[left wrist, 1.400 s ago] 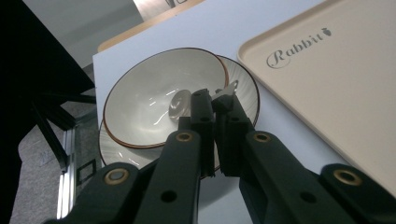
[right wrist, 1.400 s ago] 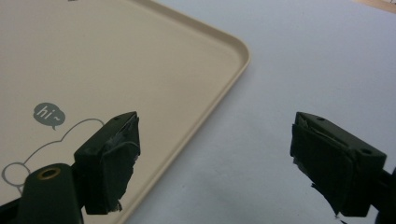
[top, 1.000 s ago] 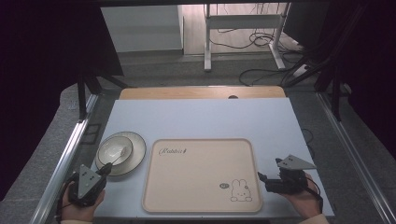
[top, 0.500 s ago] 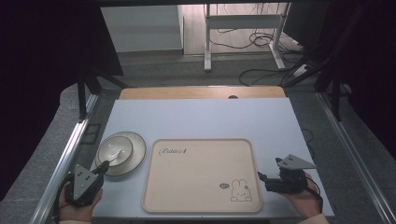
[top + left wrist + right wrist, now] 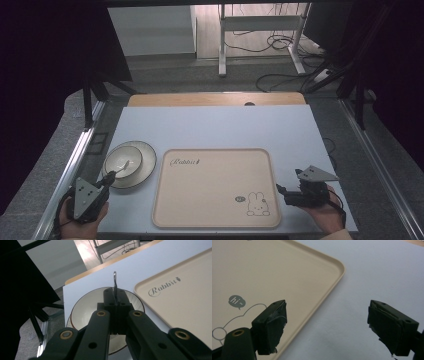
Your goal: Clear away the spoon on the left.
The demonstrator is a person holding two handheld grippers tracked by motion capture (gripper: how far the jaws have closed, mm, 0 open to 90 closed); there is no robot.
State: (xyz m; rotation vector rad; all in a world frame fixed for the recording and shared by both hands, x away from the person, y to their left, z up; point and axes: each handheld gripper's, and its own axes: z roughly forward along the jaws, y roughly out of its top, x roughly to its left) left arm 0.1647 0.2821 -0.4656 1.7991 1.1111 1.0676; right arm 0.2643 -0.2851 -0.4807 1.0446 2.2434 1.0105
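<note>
Where left gripper (image 5: 115, 296) pinches spoon (image 5: 115, 281), handle hides (bowl (image 5: 87, 310) beneath)

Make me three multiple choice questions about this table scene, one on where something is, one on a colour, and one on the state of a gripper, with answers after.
1. Where does the plate with the bowl sit?
A. on the tray
B. on the table left of the tray
C. at the table's far edge

2. What colour is the tray?
A. beige
B. green
C. black

3. How does the right gripper stand?
A. shut on a spoon
B. shut on the tray rim
C. open, holding nothing

Answers:
1. B, the high view shows the plate on the white table beside the tray's left edge.
2. A, its surface is beige, with a rabbit drawing.
3. C, the right gripper view shows its jaws wide apart above the table, nothing between them.
</note>
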